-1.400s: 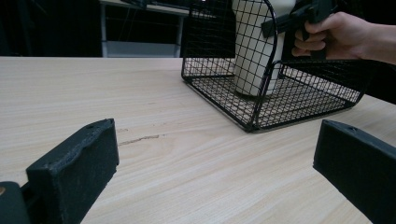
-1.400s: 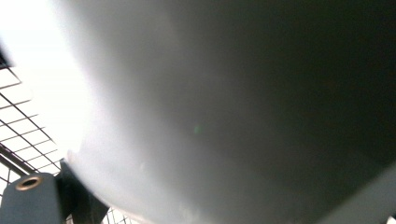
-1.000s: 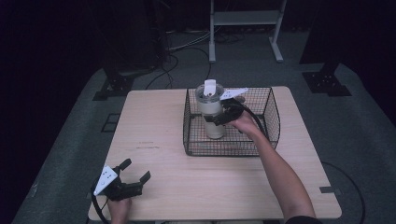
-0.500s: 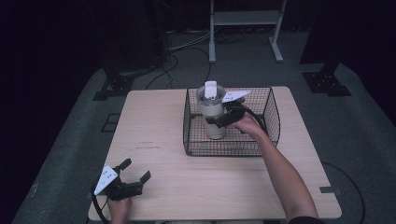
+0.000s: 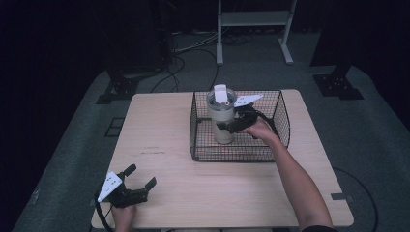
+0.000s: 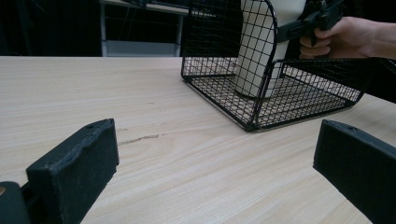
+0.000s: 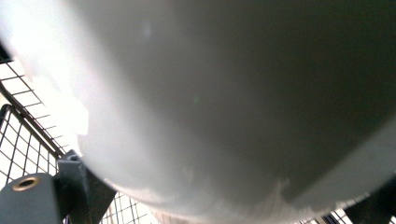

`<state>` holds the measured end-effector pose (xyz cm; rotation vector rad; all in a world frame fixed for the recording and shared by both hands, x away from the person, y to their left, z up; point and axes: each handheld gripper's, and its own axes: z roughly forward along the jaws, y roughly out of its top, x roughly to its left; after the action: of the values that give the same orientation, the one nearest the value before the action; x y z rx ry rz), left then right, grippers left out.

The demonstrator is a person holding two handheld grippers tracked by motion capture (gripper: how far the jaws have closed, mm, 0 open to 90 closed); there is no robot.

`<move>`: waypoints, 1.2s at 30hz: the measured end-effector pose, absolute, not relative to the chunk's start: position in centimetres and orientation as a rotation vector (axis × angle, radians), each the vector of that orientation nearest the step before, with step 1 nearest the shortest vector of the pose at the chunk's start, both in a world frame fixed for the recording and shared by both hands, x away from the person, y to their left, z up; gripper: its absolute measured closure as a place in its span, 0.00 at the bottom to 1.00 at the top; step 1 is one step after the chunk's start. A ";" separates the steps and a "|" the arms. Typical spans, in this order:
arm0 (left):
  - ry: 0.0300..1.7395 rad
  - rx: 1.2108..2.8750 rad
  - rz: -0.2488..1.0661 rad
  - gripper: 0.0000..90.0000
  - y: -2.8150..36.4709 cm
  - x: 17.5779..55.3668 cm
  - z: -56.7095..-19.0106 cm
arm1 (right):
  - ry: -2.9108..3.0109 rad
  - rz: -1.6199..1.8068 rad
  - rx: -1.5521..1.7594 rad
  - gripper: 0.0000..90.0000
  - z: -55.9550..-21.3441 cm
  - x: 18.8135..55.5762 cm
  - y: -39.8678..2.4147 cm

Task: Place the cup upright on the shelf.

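A cream tumbler (image 5: 222,121) with a white flip lid stands upright in a black wire basket (image 5: 282,108) at the back middle of the table. My right gripper (image 5: 226,126) reaches in from the right and is shut on the tumbler's side about halfway up. In the right gripper view the tumbler wall (image 7: 224,93) lies tight between the jaws, with one finger (image 7: 79,186) at the lower left. My left gripper (image 5: 141,176) rests open near the front left corner with nothing in it. From there I see the basket (image 6: 299,107), the tumbler (image 6: 254,46) and the right gripper (image 6: 303,23).
The wooden table (image 5: 159,130) has bare board left of and in front of the basket. A faint dark scratch (image 6: 140,138) marks the wood ahead of my left gripper. A metal stand (image 5: 254,29) and cables lie on the floor beyond the table.
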<state>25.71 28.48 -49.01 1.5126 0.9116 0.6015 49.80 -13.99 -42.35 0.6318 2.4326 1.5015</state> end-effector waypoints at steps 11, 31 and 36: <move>0.908 1.518 0.603 0.00 28.5 25.7 -49.0 | 2.429 1.497 0.646 0.10 -42.4 49.4 -14.8; 0.907 1.519 0.605 0.00 28.4 25.6 -49.0 | 2.444 1.456 0.637 0.10 -42.1 48.8 -15.5; 0.908 1.520 0.604 0.00 28.4 25.6 -49.0 | 2.442 1.440 0.637 0.10 -42.0 48.6 -15.8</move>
<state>25.64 28.41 -49.01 1.5201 0.9078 0.6043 48.60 -15.82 -42.01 0.6375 2.4423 1.4403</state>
